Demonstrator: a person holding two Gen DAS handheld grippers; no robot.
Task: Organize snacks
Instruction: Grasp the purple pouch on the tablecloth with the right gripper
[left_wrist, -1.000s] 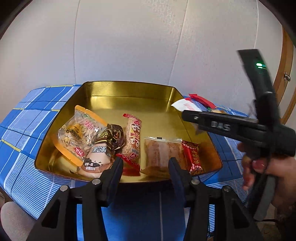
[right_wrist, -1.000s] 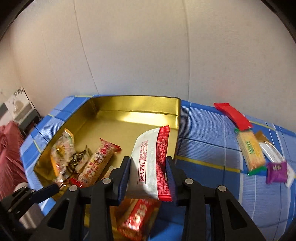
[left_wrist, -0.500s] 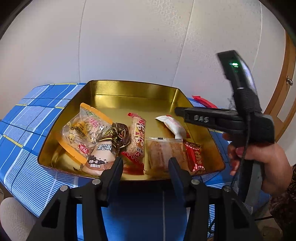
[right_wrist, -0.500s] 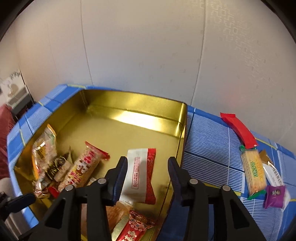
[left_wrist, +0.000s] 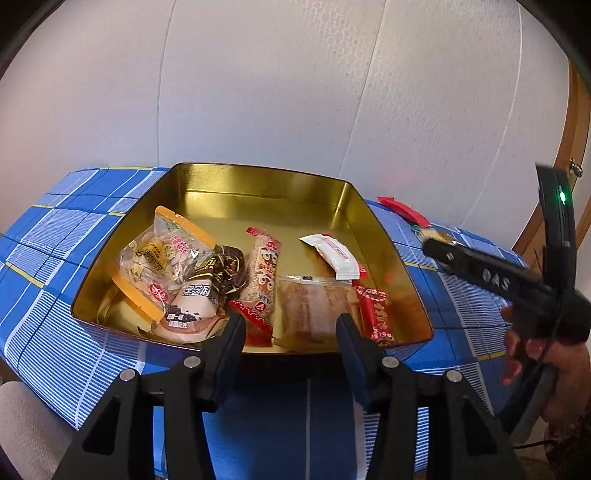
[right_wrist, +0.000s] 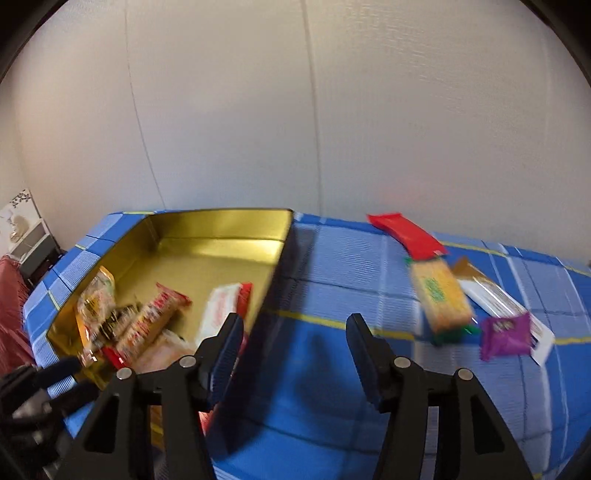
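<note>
A gold tin (left_wrist: 258, 188) (right_wrist: 221, 221) sits on the blue checked cloth and holds several snack packs. Among them a white-and-red wafer pack (left_wrist: 332, 254) (right_wrist: 225, 306) lies loose near the tin's right wall. My left gripper (left_wrist: 290, 332) hovers open and empty at the tin's near rim. My right gripper (right_wrist: 293, 332) is over the cloth just right of the tin, its jaws opening with nothing between them. To the right on the cloth lie a red bar (right_wrist: 406, 236), a green-edged cracker pack (right_wrist: 439, 295), a white bar (right_wrist: 506, 310) and a purple sweet (right_wrist: 506, 332).
A white wall stands close behind the table. A wooden door frame (left_wrist: 576, 147) is at the far right. A hand (left_wrist: 546, 354) holds the right gripper's handle beside the tin. A red cloth and small shelf (right_wrist: 22, 236) sit left of the table.
The right gripper let the white-and-red wafer pack drop into the tin, opened wider and swung right, out over the cloth. The left gripper stayed put.
</note>
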